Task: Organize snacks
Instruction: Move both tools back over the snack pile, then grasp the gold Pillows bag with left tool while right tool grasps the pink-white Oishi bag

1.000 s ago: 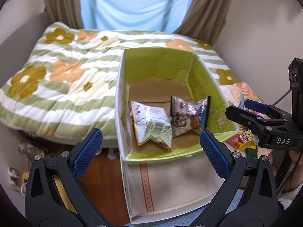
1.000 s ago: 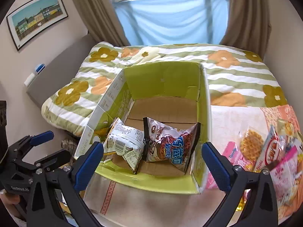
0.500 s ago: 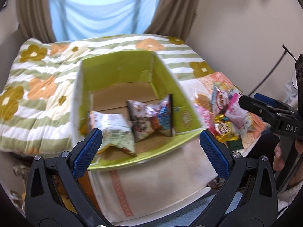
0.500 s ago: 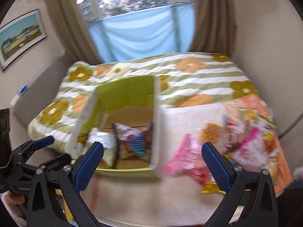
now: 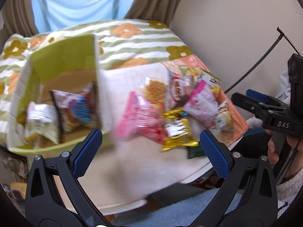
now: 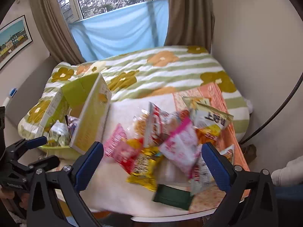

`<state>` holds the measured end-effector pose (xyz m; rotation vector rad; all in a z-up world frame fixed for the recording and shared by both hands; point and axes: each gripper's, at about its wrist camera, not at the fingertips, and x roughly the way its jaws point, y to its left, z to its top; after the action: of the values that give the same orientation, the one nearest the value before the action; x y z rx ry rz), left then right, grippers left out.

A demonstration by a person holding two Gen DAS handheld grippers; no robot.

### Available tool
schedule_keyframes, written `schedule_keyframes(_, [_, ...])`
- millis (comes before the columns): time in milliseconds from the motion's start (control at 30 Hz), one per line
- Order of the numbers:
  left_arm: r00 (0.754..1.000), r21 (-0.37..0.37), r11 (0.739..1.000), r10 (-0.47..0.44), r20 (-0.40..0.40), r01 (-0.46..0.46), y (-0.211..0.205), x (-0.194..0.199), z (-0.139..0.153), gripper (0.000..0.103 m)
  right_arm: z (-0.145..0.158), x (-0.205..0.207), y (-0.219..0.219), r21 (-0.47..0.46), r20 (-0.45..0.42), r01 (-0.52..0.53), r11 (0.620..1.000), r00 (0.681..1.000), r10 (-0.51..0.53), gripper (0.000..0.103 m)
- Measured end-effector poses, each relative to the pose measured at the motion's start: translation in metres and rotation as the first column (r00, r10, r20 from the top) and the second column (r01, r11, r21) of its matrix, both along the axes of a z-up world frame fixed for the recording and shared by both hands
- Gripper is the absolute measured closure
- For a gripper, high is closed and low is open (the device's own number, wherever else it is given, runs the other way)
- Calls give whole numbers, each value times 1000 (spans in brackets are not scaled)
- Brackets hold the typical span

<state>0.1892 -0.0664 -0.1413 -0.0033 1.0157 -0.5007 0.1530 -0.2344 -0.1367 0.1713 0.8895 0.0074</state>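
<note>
Both my tongs are spread wide and empty: the left tongs (image 5: 151,147) hang above the near edge of the counter (image 5: 144,174), the right tongs (image 6: 152,160) over the snack pile (image 6: 170,140).

The step in hand, as I judge it, is picking the next packet from the pile and carrying it to the box (image 5: 62,60). To do it well I should go for a packet lying on top and free at one edge. The yellow packet (image 6: 144,168), just ahead of my right tongs and between their tips, looks the easiest; the pink packet (image 6: 121,147) sits a little to the left of it. I would come down with the tips on either side of a crimped edge, close gently so the contents are not crushed, and lift straight up so the neighbours are not dragged along. The white-and-pink bag (image 6: 180,147) overlaps others, so pulling it first could scatter the heap.

The packets are glossy, crinkled film in pink, red, yellow and white, piled loosely and overlapping; both views are blurred, so I cannot read most labels. A flat dark green packet (image 6: 170,196) lies nearest me. The box stands to the left of both tongs, green inside, with two packets (image 5: 56,111) leaning in it already.
</note>
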Motion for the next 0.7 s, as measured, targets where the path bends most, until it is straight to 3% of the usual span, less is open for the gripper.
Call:
schedule_keyframes(300, [991,-34,999,22,-130,-27,-81,-2,-39,2,-28,10,-71,38,-50,-129,991,990,130,0])
schedule_keyframes(433, [984,-8,1000,19,-175,-21,-99,9,-64,15,-47,16,-86,57,-64,-164,985,984,168,0])
schedule_keyframes(600, [968,14,1000,4,-250,0,-116,24,-100,19,-73,27,-90,102,-98,-178,979,977,188,0])
schedule_keyframes(700, [964,39,999,-4,-267,15,-123,31,-115,30,-86,35,-91,130,-113,-182,975,974,196,0])
